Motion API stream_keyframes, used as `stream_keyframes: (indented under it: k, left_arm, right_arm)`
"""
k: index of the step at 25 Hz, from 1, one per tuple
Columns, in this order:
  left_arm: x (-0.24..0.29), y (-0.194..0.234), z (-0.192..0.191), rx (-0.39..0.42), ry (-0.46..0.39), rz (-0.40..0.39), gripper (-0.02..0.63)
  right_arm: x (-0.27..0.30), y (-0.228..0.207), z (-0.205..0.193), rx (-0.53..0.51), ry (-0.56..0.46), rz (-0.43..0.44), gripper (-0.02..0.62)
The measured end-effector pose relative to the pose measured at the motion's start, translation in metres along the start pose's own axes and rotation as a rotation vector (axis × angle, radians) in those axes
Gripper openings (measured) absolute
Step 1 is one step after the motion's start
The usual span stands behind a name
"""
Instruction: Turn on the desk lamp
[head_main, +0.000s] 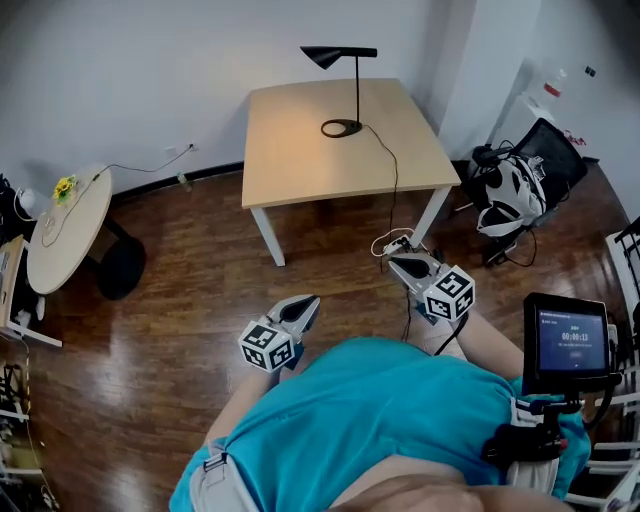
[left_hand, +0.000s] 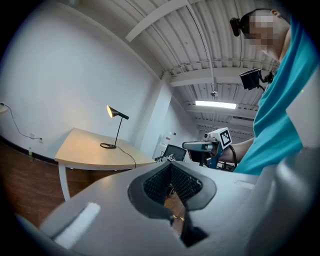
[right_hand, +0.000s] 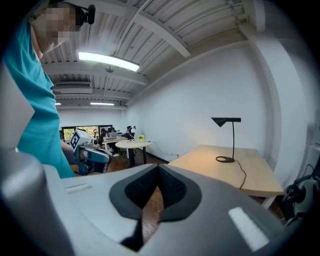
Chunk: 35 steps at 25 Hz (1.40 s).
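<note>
Both the left gripper (head_main: 304, 306) and right gripper (head_main: 401, 263) sit low in frame, jaws together, empty. Reaching the lamp (head_main: 341, 76), upper centre, likely means stepping closer first.

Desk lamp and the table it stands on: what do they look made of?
Black desk lamp with cone shade, thin stem and ring base: probably painted metal, matte, since the parts are slim and show no shine. Light square table: wood or wood-look laminate top, even pale tan and smooth; its white legs look painted, material unclear.
</note>
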<state>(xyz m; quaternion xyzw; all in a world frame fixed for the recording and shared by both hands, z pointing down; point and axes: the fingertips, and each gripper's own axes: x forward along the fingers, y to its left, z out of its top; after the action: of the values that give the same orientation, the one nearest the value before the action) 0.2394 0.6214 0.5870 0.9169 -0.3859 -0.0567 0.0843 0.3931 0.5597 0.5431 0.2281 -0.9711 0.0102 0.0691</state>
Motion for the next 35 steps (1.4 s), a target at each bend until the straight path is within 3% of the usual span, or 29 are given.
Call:
stream_keyframes:
  k: [8,13,19,25,31,35]
  left_arm:
    - [0.069,-0.113,-0.032,-0.095,-0.02,0.049,0.002]
    - [0.085,-0.153,-0.046,-0.091,0.007,0.041,0.0]
    - [0.048,-0.145,-0.028,-0.066,-0.028,0.049,0.002]
    - [-0.011,-0.128,-0.004,-0.028,0.001,0.012,0.002]
    - [-0.041,-0.11,-0.007,-0.061,0.035,-0.043,0.0]
    - [-0.043,-0.112,-0.001,-0.042,0.015,-0.068,0.001]
  right_arm:
    - [-0.117,-0.011,-0.028,0.047,-0.074,0.098,0.002]
    - [-0.13,0.001,-0.056,0.115,-0.069,0.166,0.002]
    - [-0.117,0.037,-0.044,0.118,-0.062,0.189,0.002]
    - [-0.082,0.095,-0.034,0.206,-0.063,0.166,0.002]
    - [-0.048,0.114,-0.027,0.236,-0.036,0.077,0.002]
    - [-0.051,0.117,-0.02,0.211,-0.035,0.068,0.002]
